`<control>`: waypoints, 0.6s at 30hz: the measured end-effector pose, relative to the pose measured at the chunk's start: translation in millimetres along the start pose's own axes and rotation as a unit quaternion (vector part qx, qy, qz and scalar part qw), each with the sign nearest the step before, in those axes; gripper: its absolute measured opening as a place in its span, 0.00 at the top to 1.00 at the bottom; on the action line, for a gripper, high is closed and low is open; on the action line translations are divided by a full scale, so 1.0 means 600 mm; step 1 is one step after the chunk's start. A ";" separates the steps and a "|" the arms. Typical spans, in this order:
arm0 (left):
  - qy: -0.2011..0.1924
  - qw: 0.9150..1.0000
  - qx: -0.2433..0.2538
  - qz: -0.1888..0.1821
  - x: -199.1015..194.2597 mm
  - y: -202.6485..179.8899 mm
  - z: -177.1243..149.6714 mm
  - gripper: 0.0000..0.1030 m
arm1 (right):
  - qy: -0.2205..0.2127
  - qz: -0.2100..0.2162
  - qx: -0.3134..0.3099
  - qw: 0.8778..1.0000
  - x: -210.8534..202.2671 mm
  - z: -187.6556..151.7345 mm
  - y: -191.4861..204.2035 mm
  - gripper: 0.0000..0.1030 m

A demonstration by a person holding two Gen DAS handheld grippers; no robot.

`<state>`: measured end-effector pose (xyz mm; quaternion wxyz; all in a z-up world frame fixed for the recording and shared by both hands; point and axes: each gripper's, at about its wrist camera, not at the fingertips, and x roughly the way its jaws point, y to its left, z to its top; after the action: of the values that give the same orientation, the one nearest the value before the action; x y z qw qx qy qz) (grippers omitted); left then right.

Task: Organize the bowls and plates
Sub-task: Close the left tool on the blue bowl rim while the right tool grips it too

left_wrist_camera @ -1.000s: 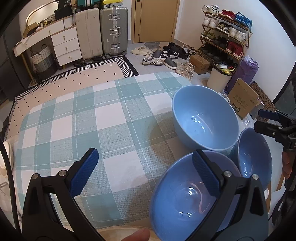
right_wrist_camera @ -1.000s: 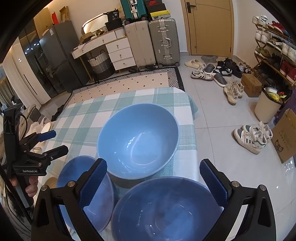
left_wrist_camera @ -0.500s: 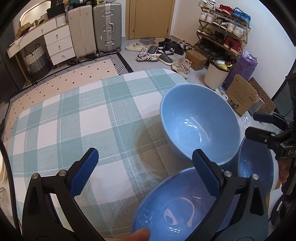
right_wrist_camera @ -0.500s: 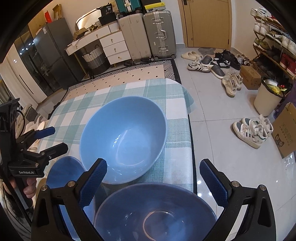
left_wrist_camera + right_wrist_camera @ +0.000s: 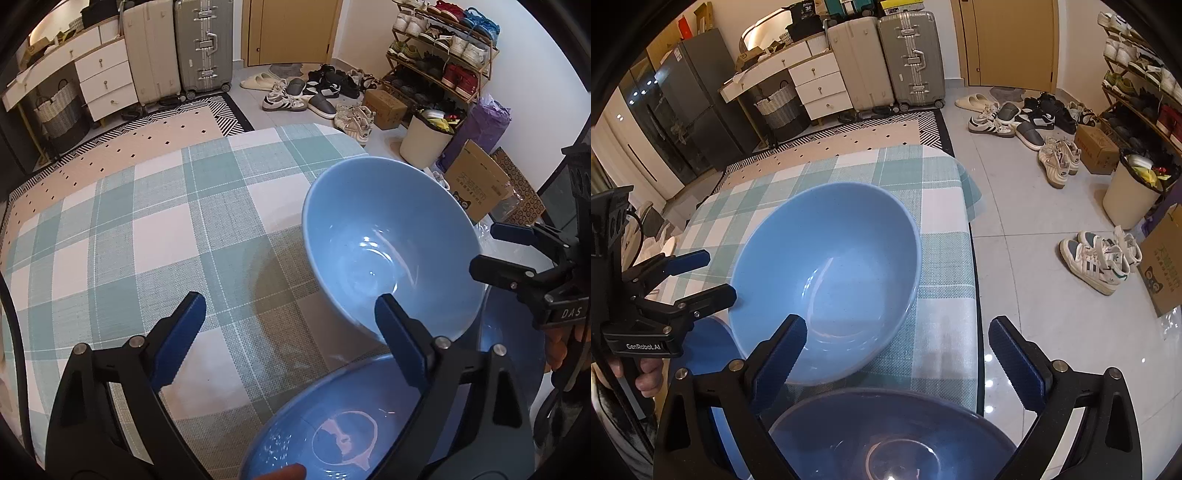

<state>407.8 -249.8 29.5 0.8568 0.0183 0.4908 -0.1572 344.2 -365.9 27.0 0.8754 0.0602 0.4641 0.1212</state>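
Big blue bowl [image 5: 388, 251] near table's [image 5: 147, 229] right edge: glazed, slick, breakable, grip its rim; left gripper [image 5: 288, 332] closing, empty; right gripper [image 5: 905, 354] wide, empty.

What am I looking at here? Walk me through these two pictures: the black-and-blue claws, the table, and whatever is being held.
A person holds two hand-operated grippers, each with a fisheye camera looking along its jaws. One picture comes from the left gripper, the other from the right gripper; each also shows the other. On the checked tablecloth stands a light blue bowl, with two darker blue bowls nearer the person. The left jaws are closing with nothing between them; the right are open. Nothing is held.
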 end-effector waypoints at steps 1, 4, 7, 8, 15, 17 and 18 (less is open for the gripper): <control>0.000 1.000 0.001 -0.002 0.002 -0.001 0.001 0.13 | 0.001 0.000 0.000 1.000 0.001 0.001 0.000 0.04; 0.003 1.000 0.003 -0.010 0.007 -0.004 0.002 0.20 | 0.003 0.006 -0.001 1.000 0.005 0.003 0.001 0.12; 0.007 1.000 0.008 -0.014 0.013 -0.010 0.003 0.30 | 0.005 0.004 -0.004 1.000 0.009 0.004 0.002 0.18; 0.008 1.000 0.010 -0.016 0.015 -0.013 0.003 0.33 | 0.007 0.004 -0.005 1.000 0.011 0.004 0.002 0.21; 0.011 0.999 0.012 -0.028 0.021 -0.019 0.003 0.51 | 0.013 0.004 -0.009 1.000 0.021 0.004 0.007 0.33; 0.009 0.999 0.013 -0.031 0.020 -0.021 0.003 0.60 | 0.015 0.007 -0.011 1.000 0.023 0.004 0.009 0.41; 0.009 0.999 0.012 -0.037 0.021 -0.021 0.004 0.64 | 0.015 0.007 -0.011 1.000 0.024 0.004 0.010 0.45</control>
<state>411.8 -265.0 21.7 0.8458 0.0116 0.4970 -0.1939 353.0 -356.6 18.4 0.8680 0.0518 0.4755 0.1333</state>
